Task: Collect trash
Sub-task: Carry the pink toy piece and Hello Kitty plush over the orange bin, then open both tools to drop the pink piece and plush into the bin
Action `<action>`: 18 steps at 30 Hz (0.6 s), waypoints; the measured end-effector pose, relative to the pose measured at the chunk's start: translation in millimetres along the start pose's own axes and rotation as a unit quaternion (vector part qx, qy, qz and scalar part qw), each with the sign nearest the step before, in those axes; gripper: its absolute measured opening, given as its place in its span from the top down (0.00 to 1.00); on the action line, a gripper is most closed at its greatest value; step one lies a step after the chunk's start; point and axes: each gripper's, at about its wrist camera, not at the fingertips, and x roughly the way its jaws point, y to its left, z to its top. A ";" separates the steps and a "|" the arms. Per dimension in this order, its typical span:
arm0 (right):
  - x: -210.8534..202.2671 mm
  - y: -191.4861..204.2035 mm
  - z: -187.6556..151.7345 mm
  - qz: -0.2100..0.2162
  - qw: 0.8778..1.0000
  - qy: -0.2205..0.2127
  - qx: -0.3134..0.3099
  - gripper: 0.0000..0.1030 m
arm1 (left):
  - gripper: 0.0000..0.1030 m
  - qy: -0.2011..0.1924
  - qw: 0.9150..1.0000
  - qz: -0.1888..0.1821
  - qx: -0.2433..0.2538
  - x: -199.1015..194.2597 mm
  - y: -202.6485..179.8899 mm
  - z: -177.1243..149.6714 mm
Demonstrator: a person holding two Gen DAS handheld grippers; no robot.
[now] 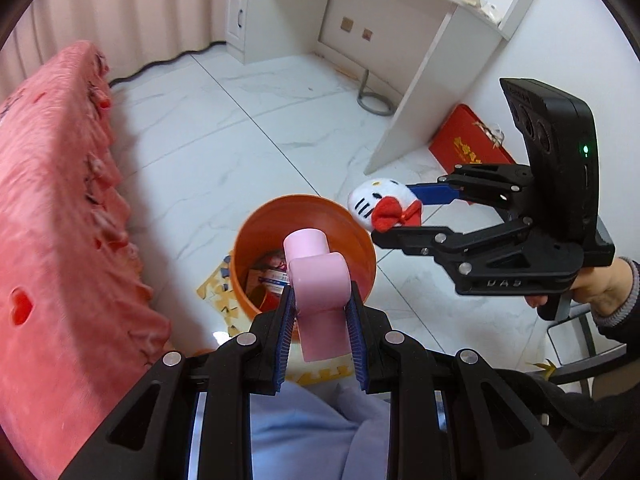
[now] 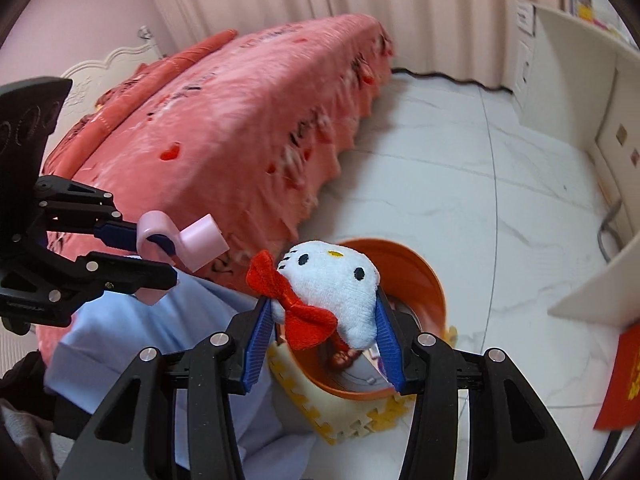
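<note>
Bin [image 1: 362, 248] on mat [image 2: 316, 408] (floor), bed [image 1: 60, 216] left.

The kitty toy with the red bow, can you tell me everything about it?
The kitty toy is a soft white plush head with black oval eyes, a yellow nose, black whiskers and a red felt bow beside one ear. The right gripper pinches it between blue pads, holding it in the air above the orange bin, tilted sideways.

Gold characters on the red box [image 1: 470, 146] are unreadable.

A pink S-shaped hook [image 1: 320, 280] and white plush cat head [image 2: 332, 284] hang above the orange bin [image 1: 356, 240].
</note>
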 end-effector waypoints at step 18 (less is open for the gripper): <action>44.9 -40.9 -5.5 -0.014 0.998 0.024 0.051 0.35 | 0.56 0.058 0.998 -0.002 -0.008 74.2 16.7 30.3</action>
